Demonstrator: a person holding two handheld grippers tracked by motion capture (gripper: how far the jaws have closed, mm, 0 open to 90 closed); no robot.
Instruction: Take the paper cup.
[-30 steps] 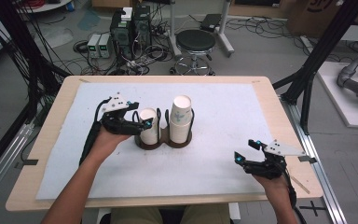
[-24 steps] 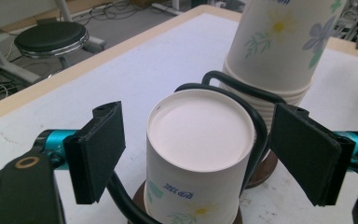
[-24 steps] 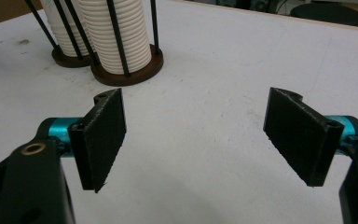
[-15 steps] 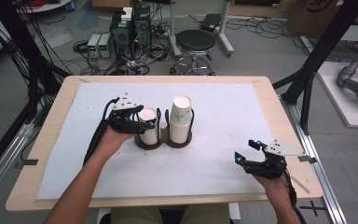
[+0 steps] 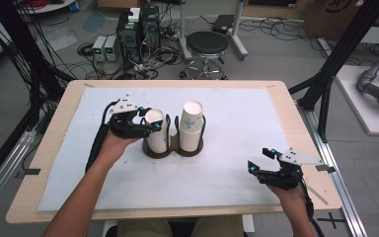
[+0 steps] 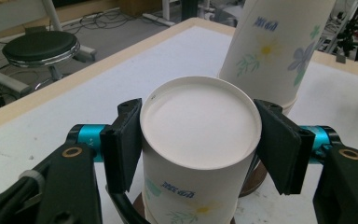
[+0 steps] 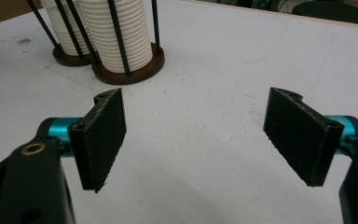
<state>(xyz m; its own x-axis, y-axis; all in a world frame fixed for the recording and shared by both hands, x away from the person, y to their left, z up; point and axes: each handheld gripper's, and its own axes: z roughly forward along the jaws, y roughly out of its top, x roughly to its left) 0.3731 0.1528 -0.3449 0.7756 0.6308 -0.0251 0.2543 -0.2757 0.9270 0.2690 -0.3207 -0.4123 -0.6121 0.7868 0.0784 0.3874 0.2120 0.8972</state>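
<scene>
Two stacks of upside-down paper cups with a flower print stand in a brown double holder (image 5: pixel 173 150) with thin black rods, at the middle of the white mat. My left gripper (image 5: pixel 150 123) is at the left stack (image 5: pixel 157 133). Its pads press both sides of the top cup (image 6: pixel 200 135) just under the rim. The taller right stack (image 5: pixel 191 126) stands beside it (image 6: pixel 275 51). My right gripper (image 5: pixel 261 160) hovers low over the mat at the front right, open and with nothing between its jaws (image 7: pixel 196 135). From there the stacks (image 7: pixel 121 42) lie ahead to the left.
The white mat (image 5: pixel 237 123) covers most of the wooden table (image 5: pixel 281 89). Beyond the far edge stand a black stool (image 5: pixel 207 44) and electronics boxes (image 5: pixel 138 29) with cables on the floor. Black frame posts (image 5: pixel 325 94) rise at both table sides.
My left gripper has moved right onto the left stack, and its jaws have come in around the top cup. The right gripper has stayed in place.
</scene>
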